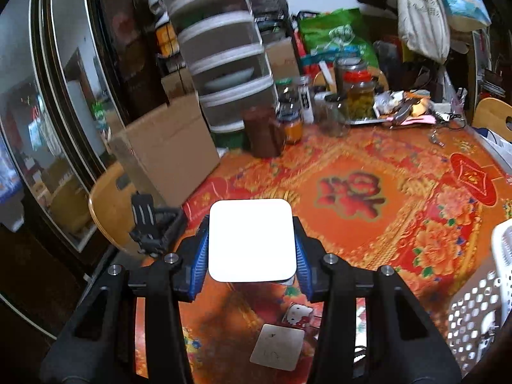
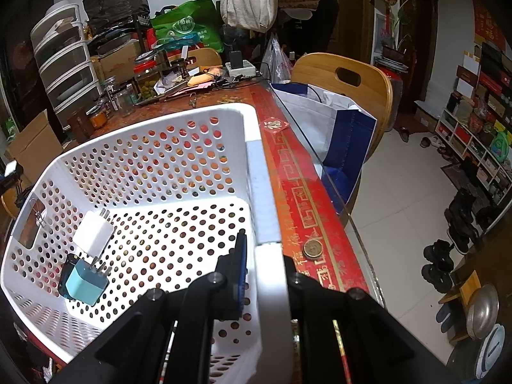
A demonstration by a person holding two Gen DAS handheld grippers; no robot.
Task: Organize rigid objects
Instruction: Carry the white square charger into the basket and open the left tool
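My left gripper (image 1: pixel 251 249) is shut on a white square block with rounded corners (image 1: pixel 251 240), held in the air above the red and orange tablecloth (image 1: pixel 368 224). Its blue pads press the block's two sides. Below it lie a flat silver square plate (image 1: pixel 277 347) and a small cat sticker (image 1: pixel 297 315). My right gripper (image 2: pixel 265 275) is shut on the right rim of the white perforated basket (image 2: pixel 256 166), one finger inside and one outside. In the basket lie a white charger plug (image 2: pixel 92 232) and a light-blue charger plug (image 2: pixel 84 284).
Jars (image 1: pixel 358 96), a stack of plastic drawers (image 1: pixel 224 64) and a cardboard box (image 1: pixel 169 147) crowd the table's far side. A coin (image 2: pixel 312 249) lies near the table edge right of the basket. A wooden chair (image 2: pixel 345 76) with a blue-white bag (image 2: pixel 336 128) stands beside the table.
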